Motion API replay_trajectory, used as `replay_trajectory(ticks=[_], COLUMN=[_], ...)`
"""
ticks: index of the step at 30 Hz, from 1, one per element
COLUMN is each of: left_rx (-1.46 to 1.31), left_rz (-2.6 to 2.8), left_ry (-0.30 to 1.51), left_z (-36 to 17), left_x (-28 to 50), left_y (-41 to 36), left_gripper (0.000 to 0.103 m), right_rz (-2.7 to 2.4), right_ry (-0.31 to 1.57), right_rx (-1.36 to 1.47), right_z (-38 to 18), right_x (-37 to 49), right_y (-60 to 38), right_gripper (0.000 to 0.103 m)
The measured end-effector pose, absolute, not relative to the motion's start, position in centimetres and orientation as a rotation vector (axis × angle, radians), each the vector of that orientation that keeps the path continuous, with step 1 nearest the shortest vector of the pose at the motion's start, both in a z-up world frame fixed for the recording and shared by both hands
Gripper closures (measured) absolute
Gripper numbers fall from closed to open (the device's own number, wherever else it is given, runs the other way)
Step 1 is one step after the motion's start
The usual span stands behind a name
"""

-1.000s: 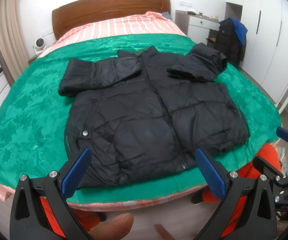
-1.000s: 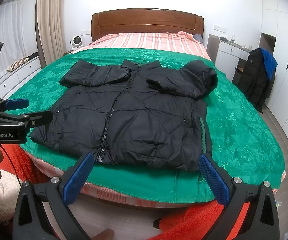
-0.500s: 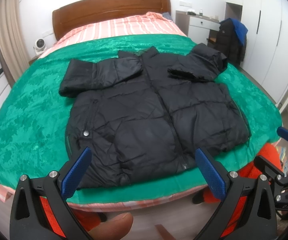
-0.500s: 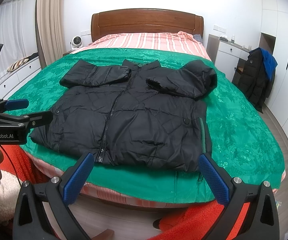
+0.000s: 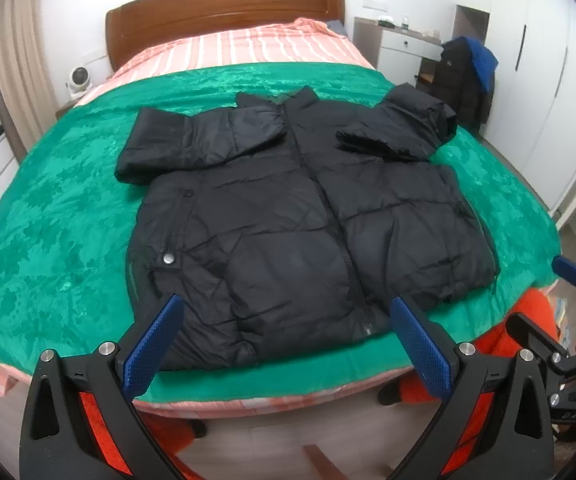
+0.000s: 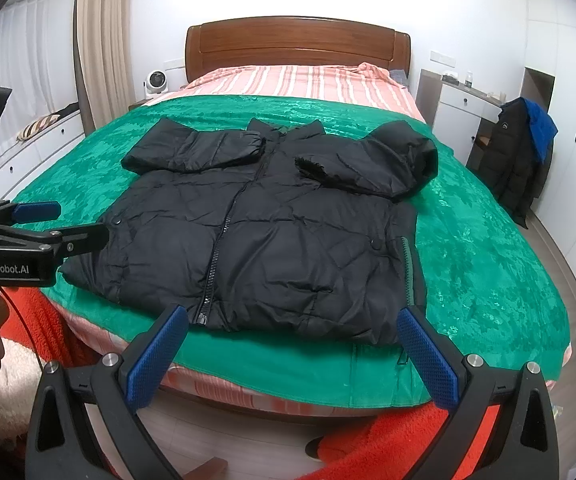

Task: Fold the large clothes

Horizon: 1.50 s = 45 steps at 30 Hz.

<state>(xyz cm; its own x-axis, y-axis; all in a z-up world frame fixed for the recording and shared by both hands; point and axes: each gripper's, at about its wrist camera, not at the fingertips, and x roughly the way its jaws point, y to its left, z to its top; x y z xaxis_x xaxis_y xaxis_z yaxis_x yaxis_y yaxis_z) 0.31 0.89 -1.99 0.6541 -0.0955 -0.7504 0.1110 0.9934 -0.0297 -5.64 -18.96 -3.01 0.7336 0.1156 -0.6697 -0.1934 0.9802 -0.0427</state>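
Note:
A black puffer jacket lies front up on a green blanket, zipped, with both sleeves folded across its chest. It also shows in the right wrist view. My left gripper is open and empty, held off the foot of the bed near the jacket's hem. My right gripper is open and empty, also just off the hem. The left gripper shows from the side in the right wrist view.
The bed has a wooden headboard and a pink striped sheet. A white desk and a chair draped with a dark coat stand at the right. White wardrobes line the right wall. Red fabric lies below the bed.
The left wrist view has risen slightly and the thumb at its bottom edge is gone from view. The jacket has not moved.

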Motion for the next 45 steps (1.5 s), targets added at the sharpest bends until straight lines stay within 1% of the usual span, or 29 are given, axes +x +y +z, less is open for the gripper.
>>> replay_trajectory(ticks=[45], left_rx=[0.007], left_rz=[-0.133], left_ry=[0.891], left_z=[-3.2], left_x=[0.4], left_y=[1.0], left_gripper=[0.000], right_rz=[0.190], right_ry=[0.748], right_rx=[-0.120], right_z=[-3.7], right_x=[-5.7], right_y=[-18.5], right_gripper=[0.000])
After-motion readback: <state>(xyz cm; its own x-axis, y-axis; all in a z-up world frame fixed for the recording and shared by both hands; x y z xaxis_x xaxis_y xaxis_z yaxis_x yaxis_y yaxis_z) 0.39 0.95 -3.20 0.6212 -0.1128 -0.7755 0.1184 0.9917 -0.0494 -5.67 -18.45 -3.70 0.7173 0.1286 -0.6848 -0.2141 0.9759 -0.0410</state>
